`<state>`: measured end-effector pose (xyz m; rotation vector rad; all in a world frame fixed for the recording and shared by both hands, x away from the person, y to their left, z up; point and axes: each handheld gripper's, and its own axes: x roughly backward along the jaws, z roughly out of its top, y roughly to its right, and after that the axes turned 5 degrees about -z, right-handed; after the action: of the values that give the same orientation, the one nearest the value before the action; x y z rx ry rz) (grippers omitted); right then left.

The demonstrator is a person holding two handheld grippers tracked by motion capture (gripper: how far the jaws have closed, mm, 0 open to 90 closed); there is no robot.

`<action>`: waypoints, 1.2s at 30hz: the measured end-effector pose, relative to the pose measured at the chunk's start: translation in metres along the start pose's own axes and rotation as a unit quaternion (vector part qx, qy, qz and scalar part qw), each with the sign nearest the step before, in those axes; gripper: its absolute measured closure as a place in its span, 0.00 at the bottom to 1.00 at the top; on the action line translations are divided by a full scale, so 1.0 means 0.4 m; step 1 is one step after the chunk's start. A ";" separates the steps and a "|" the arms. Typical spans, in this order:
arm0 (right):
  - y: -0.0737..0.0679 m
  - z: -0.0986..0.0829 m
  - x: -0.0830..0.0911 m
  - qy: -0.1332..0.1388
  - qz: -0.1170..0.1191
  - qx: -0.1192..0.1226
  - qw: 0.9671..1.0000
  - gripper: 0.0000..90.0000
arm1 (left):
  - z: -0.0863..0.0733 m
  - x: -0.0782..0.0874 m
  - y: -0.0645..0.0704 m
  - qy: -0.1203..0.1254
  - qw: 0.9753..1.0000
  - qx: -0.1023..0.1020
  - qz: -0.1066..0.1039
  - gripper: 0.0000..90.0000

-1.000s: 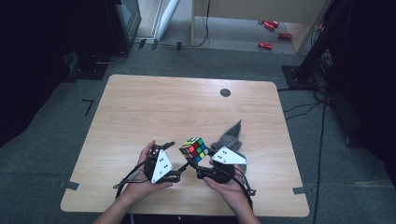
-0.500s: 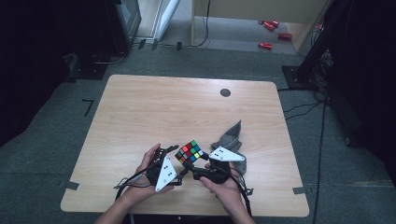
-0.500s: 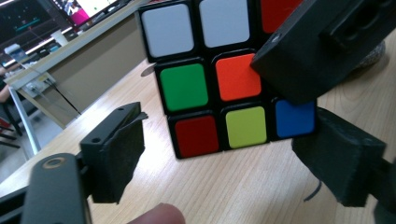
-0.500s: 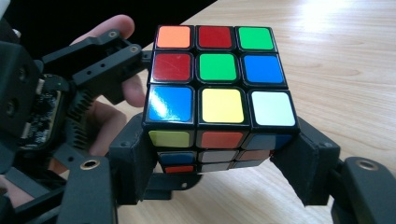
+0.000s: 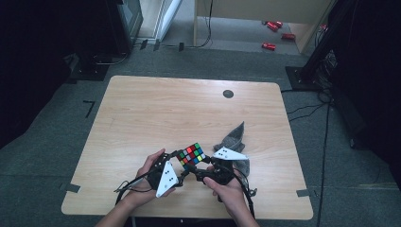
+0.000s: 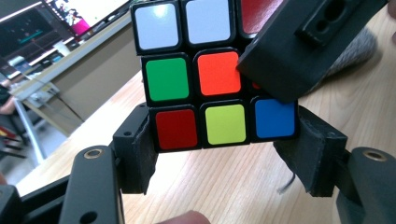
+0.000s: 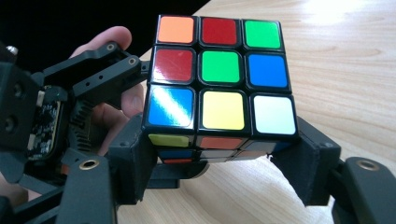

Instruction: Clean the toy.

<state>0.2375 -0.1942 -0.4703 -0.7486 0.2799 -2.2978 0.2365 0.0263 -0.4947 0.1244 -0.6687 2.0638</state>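
Observation:
A scrambled Rubik's cube [image 5: 191, 154] is held just above the wooden table [image 5: 156, 109] near its front edge, between both hands. My left gripper [image 5: 178, 161] is shut on the cube's lower layer; in the left gripper view the cube [image 6: 215, 74] sits between the two pads [image 6: 140, 151], and the other gripper's jaw covers its upper right. My right gripper [image 5: 202, 166] is shut on the cube [image 7: 219, 79] from the opposite side, its pads [image 7: 306, 163] clamping the bottom layer. The left gripper's black body [image 7: 56, 107] and a hand show behind the cube.
A crumpled grey cloth [image 5: 234, 142] lies on the table just right of the cube, partly under the right gripper. A small dark round hole [image 5: 228, 93] marks the far part of the table. Cables trail toward the front edge. Red items [image 5: 269, 46] lie on the floor beyond.
Both grippers have stayed on the cube. The left hand and its grey plate have shifted slightly down and turned, and the cube has tilted a little.

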 end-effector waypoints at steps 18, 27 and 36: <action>0.013 0.031 0.052 0.052 0.007 0.078 0.996 0.19 | -0.013 0.018 -0.059 0.005 0.995 0.098 0.001 0.38; 0.109 0.039 0.100 0.057 -0.137 0.118 0.982 0.21 | -0.020 0.023 -0.080 0.000 0.991 0.133 0.000 0.38; 0.194 -0.017 0.052 -0.033 -0.216 0.134 0.967 0.23 | -0.024 0.027 -0.090 0.000 0.987 0.158 -0.010 0.39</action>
<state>0.2642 -0.2656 -0.4971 -0.8022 -0.2464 -2.6358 0.2611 0.0545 -0.4844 0.3113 -0.3341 2.1379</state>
